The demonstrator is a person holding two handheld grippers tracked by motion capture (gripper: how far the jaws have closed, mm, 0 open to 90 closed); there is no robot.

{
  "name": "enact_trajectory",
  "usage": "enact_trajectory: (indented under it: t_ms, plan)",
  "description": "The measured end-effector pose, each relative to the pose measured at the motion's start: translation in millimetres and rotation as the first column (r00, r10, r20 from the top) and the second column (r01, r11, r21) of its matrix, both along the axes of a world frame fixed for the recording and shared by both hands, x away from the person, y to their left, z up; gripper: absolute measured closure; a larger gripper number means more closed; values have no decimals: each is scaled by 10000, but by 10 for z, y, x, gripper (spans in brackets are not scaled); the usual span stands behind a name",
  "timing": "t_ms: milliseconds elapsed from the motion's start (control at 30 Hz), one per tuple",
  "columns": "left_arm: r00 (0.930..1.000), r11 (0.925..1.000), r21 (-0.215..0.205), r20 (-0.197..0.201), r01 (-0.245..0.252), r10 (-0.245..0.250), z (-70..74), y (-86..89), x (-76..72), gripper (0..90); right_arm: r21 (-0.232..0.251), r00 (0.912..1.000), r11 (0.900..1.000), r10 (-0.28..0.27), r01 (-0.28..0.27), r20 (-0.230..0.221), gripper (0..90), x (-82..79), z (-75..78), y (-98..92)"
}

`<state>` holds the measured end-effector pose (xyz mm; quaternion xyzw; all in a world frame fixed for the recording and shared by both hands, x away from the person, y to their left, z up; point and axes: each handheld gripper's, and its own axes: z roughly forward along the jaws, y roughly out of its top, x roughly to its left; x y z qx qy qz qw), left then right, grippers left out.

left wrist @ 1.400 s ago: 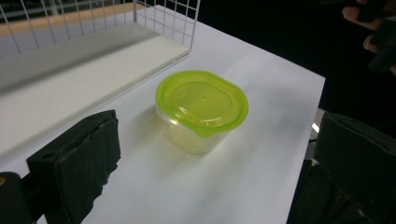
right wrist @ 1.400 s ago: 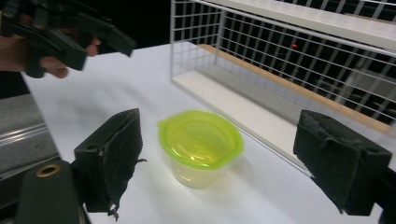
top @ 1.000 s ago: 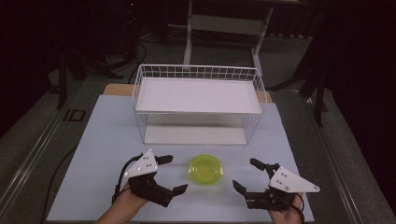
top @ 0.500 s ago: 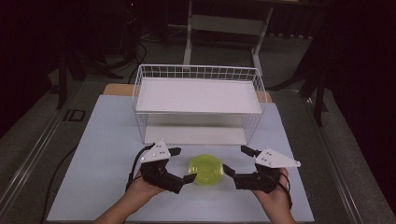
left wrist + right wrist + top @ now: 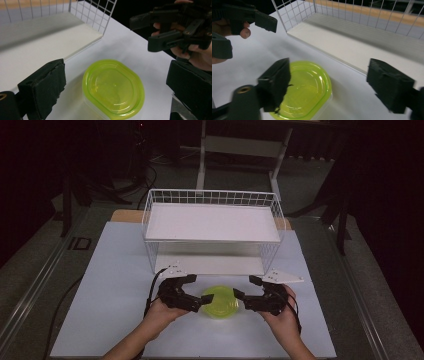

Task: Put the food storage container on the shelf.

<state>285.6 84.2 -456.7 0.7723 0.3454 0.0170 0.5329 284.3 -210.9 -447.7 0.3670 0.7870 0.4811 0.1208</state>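
Both grippers flank the green-lidded container [image 5: 219,302] on the table [image 5: 100,320], just short of the wire rack [image 5: 212,227]. Left gripper [image 5: 196,289] spread, container between and ahead of its jaws, no contact. Right gripper [image 5: 245,288] spread too; its jaws have just been closing a little, container only partly between them. Risk: uneven pinch from both sides skids the slick lid or pops it.

Dark room, grey floor [image 5: 45,255] around a white table [image 5: 115,270], pale desk frame [image 5: 240,145] at the far side, black stand legs [image 5: 345,220] far right
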Motion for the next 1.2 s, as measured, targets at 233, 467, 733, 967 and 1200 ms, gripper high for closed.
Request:
enact_trajectory:
  t_ms: [233, 467, 733, 967, 1200]
  plan:
    - [9935, 9983, 530, -1092, -255, 312, -178, -45, 46, 144, -186, 9983, 9997, 119, -130, -576, 281, 45, -115, 76]
    - [9785, 9909, 1200, -1889, -603, 824, -324, -71, 41, 193, -255, 9885, 9990, -399, 366, -1457, 398, 83, -270, 78]
    - [9590, 9920, 1025, -2656, -737, 986, -445, -64, 32, 332, 54, 9725, 9984, -540, 567, -2267, 496, 119, -413, 38]
    - [9431, 9970, 466, -3240, -625, 743, -481, -29, 57, 629, 252, 9528, 9976, -538, 643, -2988, 626, 147, -462, 14]
    - [9466, 9956, 552, -3099, -756, 891, -416, -99, -39, 704, 148, 9526, 9977, -582, 656, -2986, 764, 72, -402, 70]
